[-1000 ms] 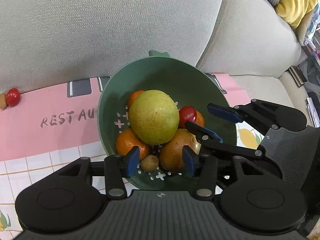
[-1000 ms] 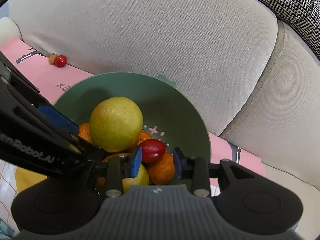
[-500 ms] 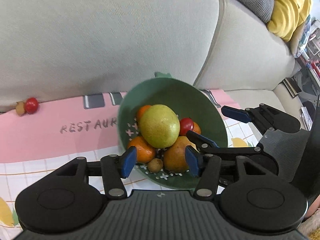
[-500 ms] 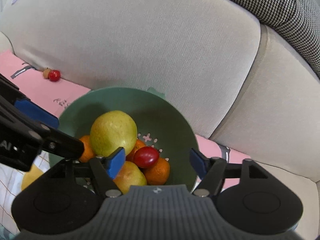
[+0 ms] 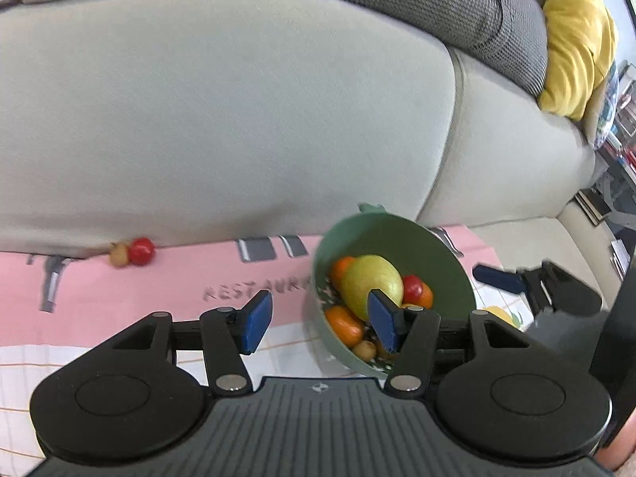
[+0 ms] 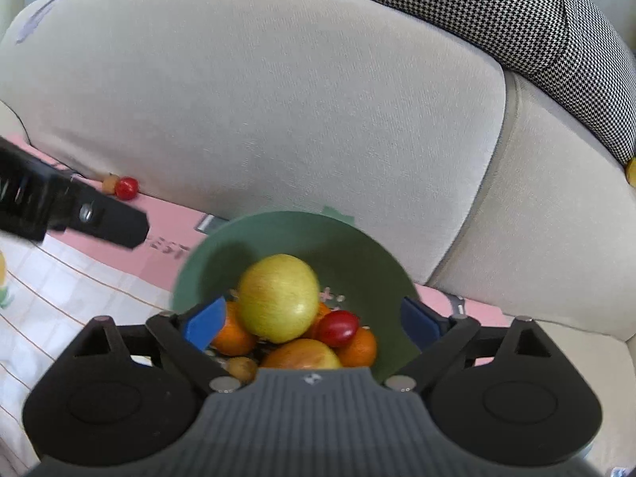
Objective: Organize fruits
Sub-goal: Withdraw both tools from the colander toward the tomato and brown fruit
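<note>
Both grippers have pulled back from the bowl (image 6: 381, 274) over the last second and spread apart.

Right gripper (image 6: 314, 320): a second ago its pads sat narrowly around the red fruit (image 6: 338, 328) on the pile; now the jaws stand wide, one pad at each side of the bowl, holding nothing. That fruit rests in the bowl, against the big yellow-green fruit (image 6: 278, 298) and an orange (image 6: 359, 348).

Left gripper (image 5: 320, 324): also empty and wide apart, farther from the bowl than before. It has swung left, so the bowl now sits to the right of its centre line, one pad overlapping the pile in view only.

Bowl: on the pink-and-white cloth (image 5: 179, 278) against the sofa (image 5: 238, 119), heaped with fruit (a small brown one at the near rim).

Stragglers: a second red fruit (image 5: 141, 250) and a small tan fruit (image 5: 118, 255), touching, on the cloth at the foot of the sofa back, well apart from the bowl.

Reading: the red fruit's drop looks finished. The two stragglers remain, and the left gripper's new heading suggests it goes for them next. They may roll when nudged.
</note>
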Action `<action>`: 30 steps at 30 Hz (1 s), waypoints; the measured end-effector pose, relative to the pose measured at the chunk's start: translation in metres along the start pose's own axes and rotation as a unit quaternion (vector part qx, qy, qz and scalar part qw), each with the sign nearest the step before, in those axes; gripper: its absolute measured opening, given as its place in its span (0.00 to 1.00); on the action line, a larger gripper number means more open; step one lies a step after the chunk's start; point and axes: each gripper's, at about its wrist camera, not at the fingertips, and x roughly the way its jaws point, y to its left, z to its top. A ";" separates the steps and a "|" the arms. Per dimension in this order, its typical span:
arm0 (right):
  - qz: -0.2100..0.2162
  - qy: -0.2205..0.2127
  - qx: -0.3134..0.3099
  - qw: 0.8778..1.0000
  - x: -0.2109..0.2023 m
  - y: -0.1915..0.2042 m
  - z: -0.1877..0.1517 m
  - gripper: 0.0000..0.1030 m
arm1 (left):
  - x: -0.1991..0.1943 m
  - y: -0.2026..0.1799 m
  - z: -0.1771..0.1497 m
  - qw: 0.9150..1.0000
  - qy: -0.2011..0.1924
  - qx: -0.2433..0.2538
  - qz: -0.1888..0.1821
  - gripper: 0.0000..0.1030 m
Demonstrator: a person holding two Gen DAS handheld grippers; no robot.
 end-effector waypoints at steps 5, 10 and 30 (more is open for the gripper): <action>0.016 0.001 0.028 0.999 -0.007 0.022 0.000 0.90 | -0.015 0.021 0.001 1.000 -0.020 -0.009 0.018 0.66; 0.041 0.001 0.054 0.998 -0.009 0.045 0.002 0.90 | -0.026 0.042 0.000 0.998 -0.041 -0.010 0.048 0.70; 0.135 0.012 0.040 0.990 0.022 0.151 0.014 0.87 | -0.018 0.139 -0.019 0.990 -0.037 -0.059 0.123 0.74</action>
